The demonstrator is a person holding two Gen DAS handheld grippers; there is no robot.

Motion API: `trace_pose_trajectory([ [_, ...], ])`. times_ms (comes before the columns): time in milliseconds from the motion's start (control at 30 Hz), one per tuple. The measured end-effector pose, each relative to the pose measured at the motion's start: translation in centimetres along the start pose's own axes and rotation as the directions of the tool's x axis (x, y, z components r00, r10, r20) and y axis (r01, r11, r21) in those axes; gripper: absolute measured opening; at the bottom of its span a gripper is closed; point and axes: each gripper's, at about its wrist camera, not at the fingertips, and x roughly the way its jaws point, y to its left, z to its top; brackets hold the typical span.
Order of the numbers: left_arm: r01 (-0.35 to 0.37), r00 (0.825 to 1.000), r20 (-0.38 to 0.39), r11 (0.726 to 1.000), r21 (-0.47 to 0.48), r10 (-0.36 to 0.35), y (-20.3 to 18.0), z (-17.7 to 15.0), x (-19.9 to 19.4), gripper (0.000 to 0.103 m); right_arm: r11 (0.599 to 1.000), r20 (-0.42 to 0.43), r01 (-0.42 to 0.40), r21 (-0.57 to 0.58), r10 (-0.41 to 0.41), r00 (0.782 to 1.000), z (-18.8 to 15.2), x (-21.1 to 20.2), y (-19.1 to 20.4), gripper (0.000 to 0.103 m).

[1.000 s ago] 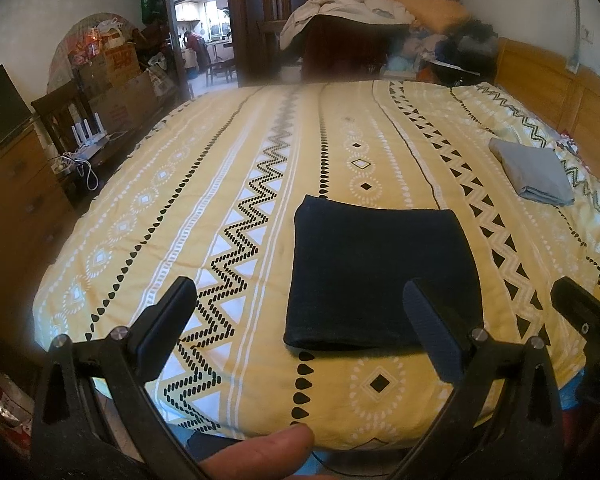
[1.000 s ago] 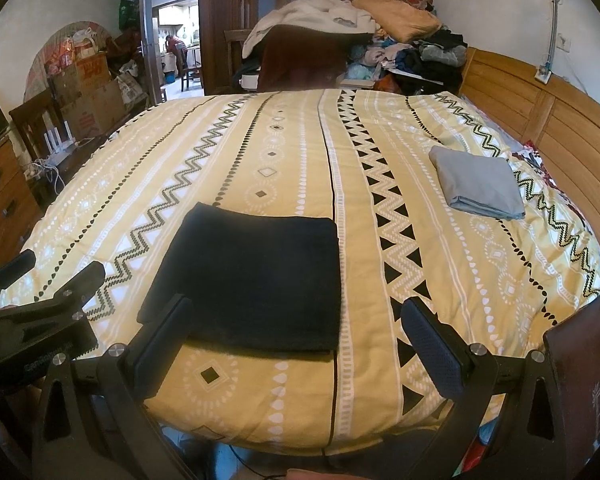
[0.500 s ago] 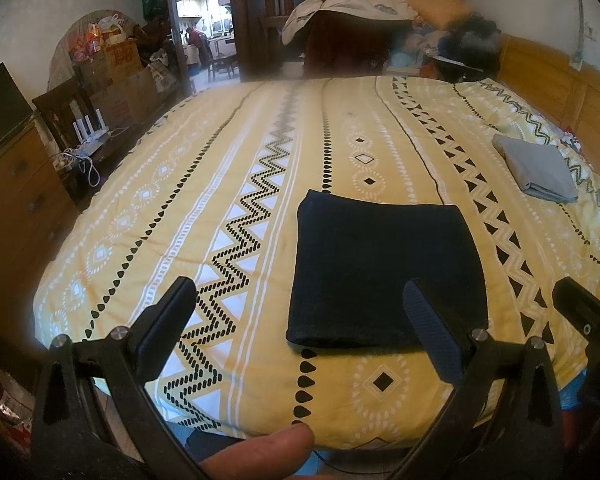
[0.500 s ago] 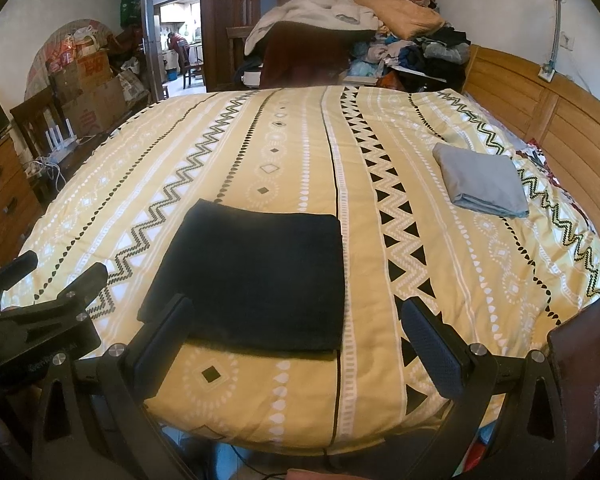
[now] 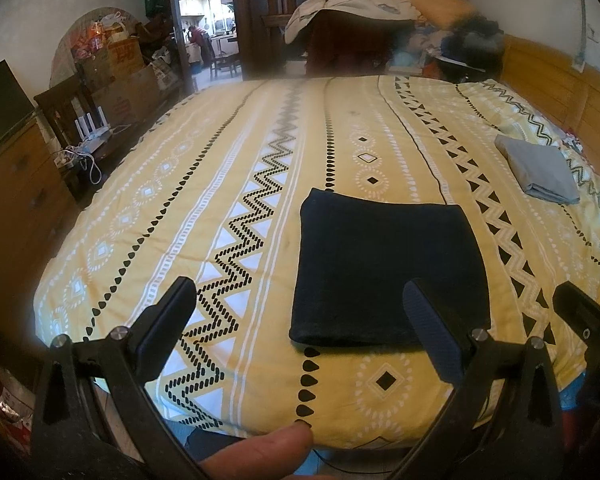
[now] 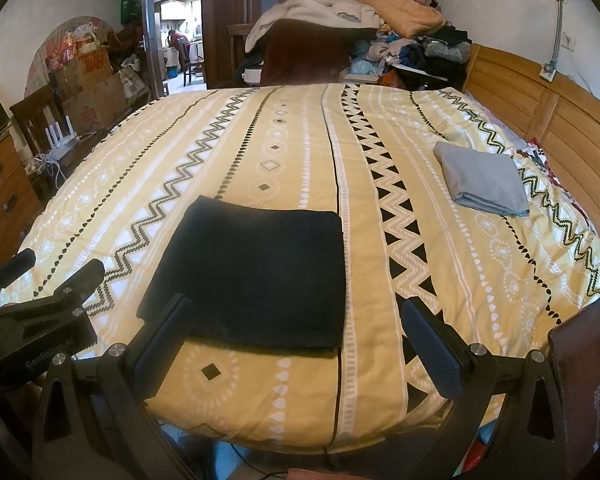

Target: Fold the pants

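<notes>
Dark pants (image 5: 388, 272) lie folded in a flat rectangle near the front edge of the bed (image 5: 228, 184), on yellow patterned cover. Left tongs (image 5: 300, 320) spread wide, holding nothing, hovering above the front edge. Right tongs (image 6: 296, 332) also spread, empty, same spot. Grey folded cloth (image 6: 482, 182) well apart, by the headboard side.

A bed (image 6: 480, 280) under a yellow cover with black and white zigzag and diamond stripes carries two folded pieces. Dark navy pants (image 6: 256, 276) lie flat near its near edge; a grey folded garment (image 6: 480, 180) lies farther right, well apart
</notes>
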Motion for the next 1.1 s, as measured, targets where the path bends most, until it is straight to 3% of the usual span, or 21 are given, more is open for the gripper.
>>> trace_pose_trajectory([
  [1100, 0.0, 1.0, -0.008, 1.0, -0.001, 0.0, -0.22, -0.06, 0.0, 0.103, 1.0, -0.008, 0.003, -0.017, -0.003, 1.0, -0.66, 0.46, 0.31, 0.103],
])
